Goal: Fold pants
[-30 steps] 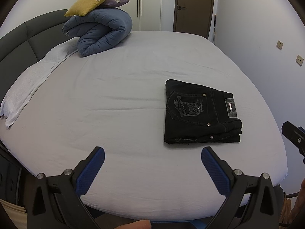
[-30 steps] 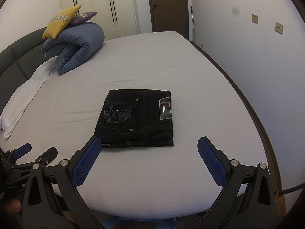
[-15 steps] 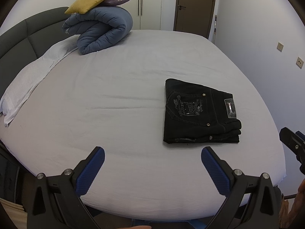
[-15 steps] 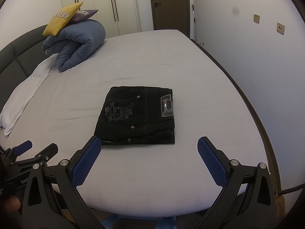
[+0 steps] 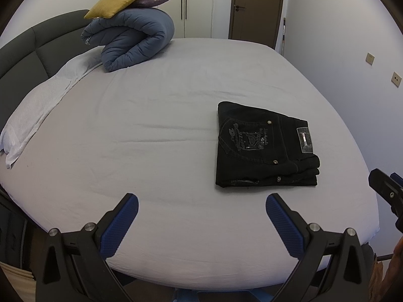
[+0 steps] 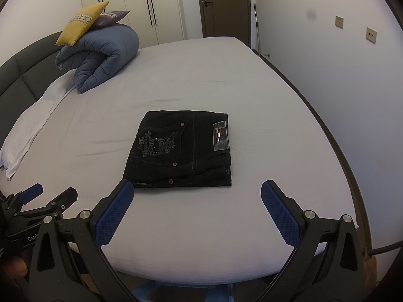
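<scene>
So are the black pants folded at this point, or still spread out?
Folded. The black pants lie as a compact rectangle on the bed, layers stacked at the near edge. Both grippers, left and right, are open, touching nothing.

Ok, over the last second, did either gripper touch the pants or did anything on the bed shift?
Neither touched them. The folded black pants lie in the same compact stack on the bed. The left gripper and right gripper stay open and empty at the near edge; only the viewpoints drifted slightly. The rolled blue duvet and the cushions on it are unchanged.
</scene>
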`<state>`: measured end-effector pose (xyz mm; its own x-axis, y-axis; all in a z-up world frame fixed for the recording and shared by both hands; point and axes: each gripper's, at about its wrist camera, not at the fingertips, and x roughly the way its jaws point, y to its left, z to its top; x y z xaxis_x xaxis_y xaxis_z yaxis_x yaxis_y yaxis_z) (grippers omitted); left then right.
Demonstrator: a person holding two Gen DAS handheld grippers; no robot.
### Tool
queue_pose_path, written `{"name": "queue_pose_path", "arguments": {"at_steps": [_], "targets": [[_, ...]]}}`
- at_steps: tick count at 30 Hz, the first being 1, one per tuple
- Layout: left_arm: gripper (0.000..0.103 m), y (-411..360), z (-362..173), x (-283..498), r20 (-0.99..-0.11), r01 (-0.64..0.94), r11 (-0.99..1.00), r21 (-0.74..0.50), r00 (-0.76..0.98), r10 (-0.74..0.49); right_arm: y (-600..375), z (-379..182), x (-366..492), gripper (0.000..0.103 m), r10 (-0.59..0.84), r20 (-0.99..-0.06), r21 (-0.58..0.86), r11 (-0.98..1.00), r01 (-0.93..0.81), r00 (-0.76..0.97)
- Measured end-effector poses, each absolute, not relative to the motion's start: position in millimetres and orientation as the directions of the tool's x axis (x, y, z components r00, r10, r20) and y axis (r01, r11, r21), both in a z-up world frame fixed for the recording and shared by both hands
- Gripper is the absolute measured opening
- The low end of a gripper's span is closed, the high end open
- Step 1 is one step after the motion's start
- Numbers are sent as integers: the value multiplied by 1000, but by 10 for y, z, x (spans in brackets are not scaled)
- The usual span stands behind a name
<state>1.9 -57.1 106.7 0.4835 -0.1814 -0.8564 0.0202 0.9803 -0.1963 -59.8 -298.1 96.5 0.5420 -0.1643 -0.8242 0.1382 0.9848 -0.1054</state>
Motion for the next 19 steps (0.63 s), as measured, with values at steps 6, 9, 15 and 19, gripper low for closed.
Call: {"name": "queue_pose_path", "arguments": {"at_steps": [6,9,15,19], "targets": [[103,-586,1060,12,-857,21,981,-192,483,-178,-2984,963,-595,103,-165,-824,-106,985,138,542],[103,-591,1055,8,-858,20,981,-192,482,-178,-2985,963,-594,103,-164,-824,-105,985,139,542],[103,-597,1039,-11,-857,24,981,-194,482,-181,-2989,950,-599,103,-165,-825,-105,985,140,541],[103,-628,1048,-28,-850,38,984,-172,499,-168,-3007,895,-620,103,-167,-828,-105,984,145,535]]}}
